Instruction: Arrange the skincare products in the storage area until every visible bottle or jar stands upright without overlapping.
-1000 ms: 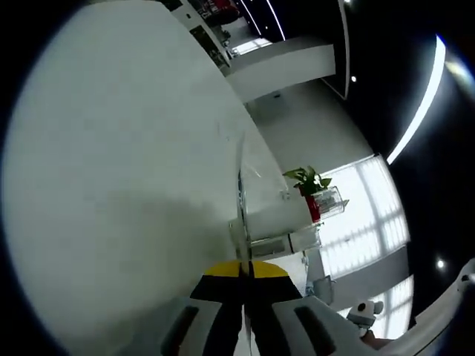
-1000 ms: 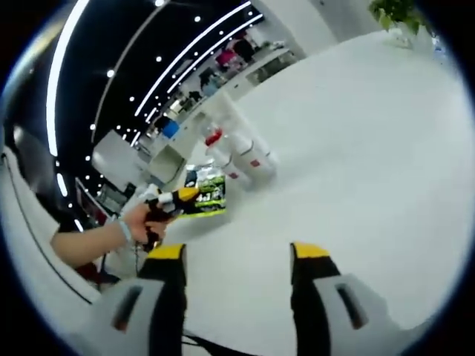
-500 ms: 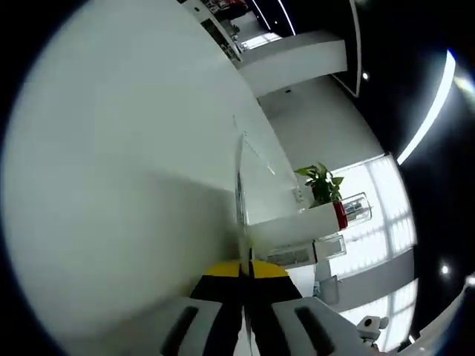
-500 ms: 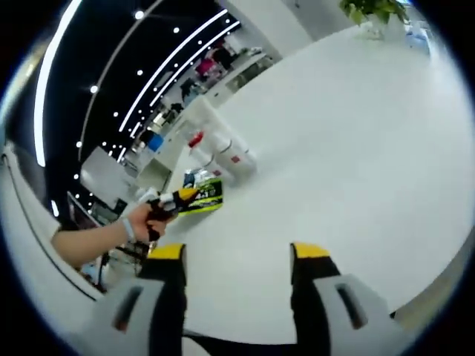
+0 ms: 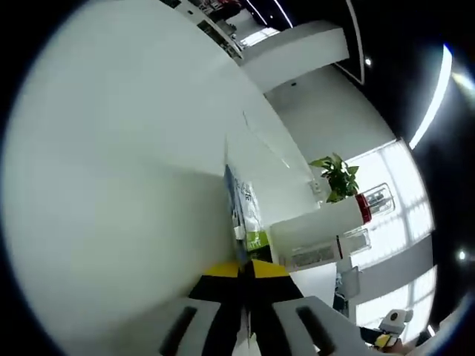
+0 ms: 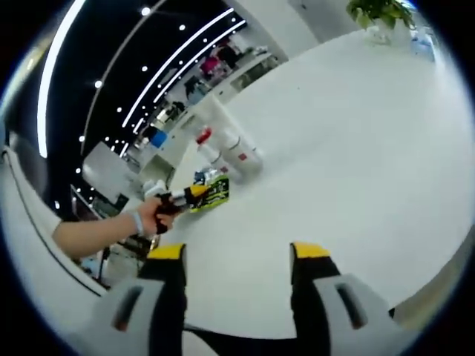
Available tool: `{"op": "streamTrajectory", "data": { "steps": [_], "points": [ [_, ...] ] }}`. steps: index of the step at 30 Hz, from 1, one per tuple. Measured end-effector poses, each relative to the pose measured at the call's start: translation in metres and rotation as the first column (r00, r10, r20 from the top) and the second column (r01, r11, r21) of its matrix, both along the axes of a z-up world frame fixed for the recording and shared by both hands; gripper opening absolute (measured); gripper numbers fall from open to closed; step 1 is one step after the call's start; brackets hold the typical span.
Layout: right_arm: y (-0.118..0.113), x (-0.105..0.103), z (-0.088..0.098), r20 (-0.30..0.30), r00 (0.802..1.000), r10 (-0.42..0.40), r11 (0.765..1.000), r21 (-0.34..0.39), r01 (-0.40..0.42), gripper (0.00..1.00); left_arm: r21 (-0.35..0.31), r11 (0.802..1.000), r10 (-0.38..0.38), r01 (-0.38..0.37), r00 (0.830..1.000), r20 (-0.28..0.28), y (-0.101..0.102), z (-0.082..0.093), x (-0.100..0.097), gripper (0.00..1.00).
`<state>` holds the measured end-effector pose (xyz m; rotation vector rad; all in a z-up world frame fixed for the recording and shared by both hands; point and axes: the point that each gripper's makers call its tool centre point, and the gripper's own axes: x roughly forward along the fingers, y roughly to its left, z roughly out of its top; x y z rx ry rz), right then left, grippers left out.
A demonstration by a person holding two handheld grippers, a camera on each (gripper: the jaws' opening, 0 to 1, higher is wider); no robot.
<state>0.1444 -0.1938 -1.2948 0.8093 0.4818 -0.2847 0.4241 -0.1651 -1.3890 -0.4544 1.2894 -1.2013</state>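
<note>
My left gripper [image 5: 246, 273] is shut on the lower edge of a flat green and blue packet [image 5: 242, 211], which I see almost edge-on. From the right gripper view, a hand holds that left gripper [image 6: 182, 199] with the green packet [image 6: 213, 193] just above the white table [image 6: 356, 148]. Right behind the packet is a cluster of white bottles [image 6: 236, 154], one with a red cap [image 6: 203, 136]. The red-capped white bottle [image 5: 315, 226] lies just right of the packet in the left gripper view. My right gripper [image 6: 237, 256] is open and empty, well short of them.
A green potted plant [image 6: 378, 10] stands at the table's far edge, also seen as the plant [image 5: 338, 175] beyond the bottles. Shelves and counters [image 6: 223, 63] lie behind the table. A broad bare stretch of table [image 5: 111, 163] spreads to the left.
The packet in my left gripper has turned, so its printed face now shows beside the jaws. In the right gripper view the packet is raised and tilted off the table.
</note>
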Motion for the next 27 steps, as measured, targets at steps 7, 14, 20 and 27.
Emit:
{"op": "streamTrajectory", "data": {
  "steps": [7,14,20,27],
  "points": [
    [0.004,0.001,0.003,0.019,0.999,0.031,0.999,0.013,-0.031,0.54,0.022,1.0,-0.004,0.004,1.0,0.023,-0.004,-0.002,0.001,0.03],
    [0.007,-0.004,0.01,0.022,0.998,0.06,0.998,0.019,-0.06,0.54,0.028,1.0,-0.006,0.005,1.0,0.023,-0.01,-0.005,0.003,0.04],
    [0.012,-0.002,0.018,0.061,0.995,0.076,0.997,0.023,-0.077,0.55,0.052,0.998,-0.037,0.034,0.997,0.061,-0.008,-0.003,-0.001,0.05],
    [0.023,-0.003,0.02,0.065,0.991,0.115,0.993,0.009,-0.116,0.55,0.07,0.996,-0.065,0.059,0.995,0.08,-0.006,0.0,-0.005,0.09]
  ]
}}
